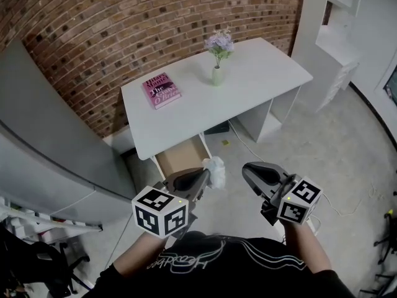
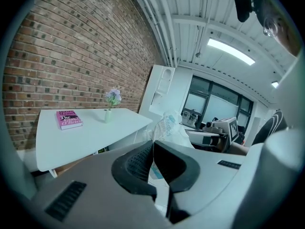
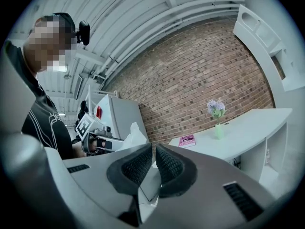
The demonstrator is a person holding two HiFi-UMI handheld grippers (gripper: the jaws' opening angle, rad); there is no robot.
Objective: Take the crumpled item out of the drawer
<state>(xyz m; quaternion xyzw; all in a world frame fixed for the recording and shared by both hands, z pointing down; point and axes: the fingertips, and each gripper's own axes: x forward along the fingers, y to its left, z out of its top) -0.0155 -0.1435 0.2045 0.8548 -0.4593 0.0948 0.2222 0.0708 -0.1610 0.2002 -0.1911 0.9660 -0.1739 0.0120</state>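
Fingers of left gripper (image 2: 152, 146) clenched on the crumpled white item (image 2: 170, 128), pinching its lower edge. Item is out of the drawer (image 1: 180, 156), held in the air just off the drawer's open front corner. Fingers of right gripper (image 3: 152, 147) drawn together, nothing between them. Drawer stands pulled out under the white worktop (image 1: 260, 79). On the worktop: pink book (image 1: 161, 90) and vase (image 1: 218, 74) of flowers, well apart.

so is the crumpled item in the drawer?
No, the left gripper holds the item clamped, out in front of the open drawer.
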